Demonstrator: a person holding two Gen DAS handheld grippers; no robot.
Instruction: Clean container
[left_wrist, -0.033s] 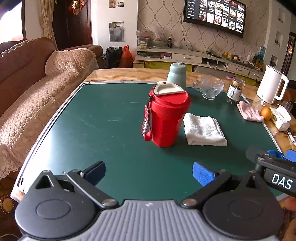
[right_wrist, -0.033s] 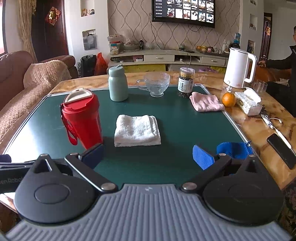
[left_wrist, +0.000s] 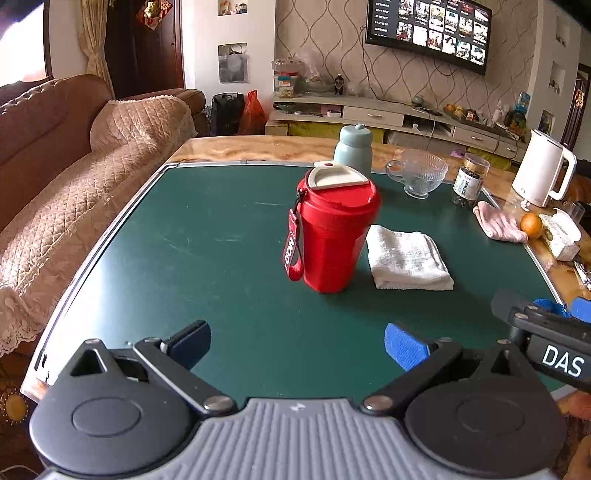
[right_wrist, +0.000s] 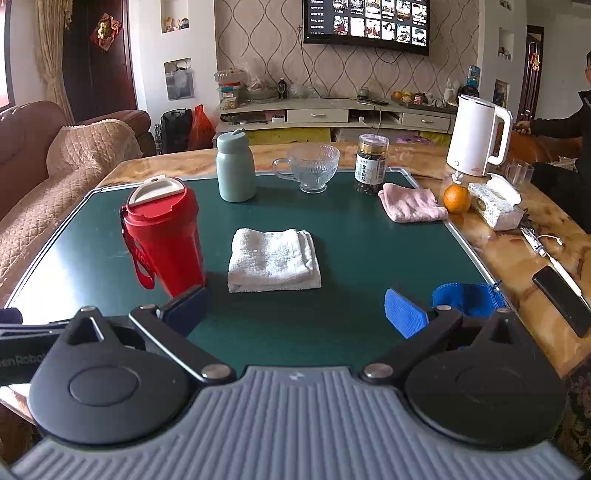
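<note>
While both grippers hang low over the near edge of the green mat, nothing is held: the left gripper is seen with its fingers spread wide and empty, and the right gripper is likewise parted on nothing. The red cup is found upright near the middle of the mat, its long axis vertical, a white flip lid on top and a red strap hung down its left side. From the left fingers it lies straight ahead and a touch right; from the right fingers it sits far to the left, just past the left pad. The left gripper is judged the better lined up for a side grasp on the cup. A folded white towel is laid just right of the cup, dead ahead of the right gripper, so the cloth looks to be that hand's pick. The cup appears smooth, hard and tapered toward its base, so a squeeze set low could slip; the towel is soft, nubbly and thick, easily pinched at an edge.
</note>
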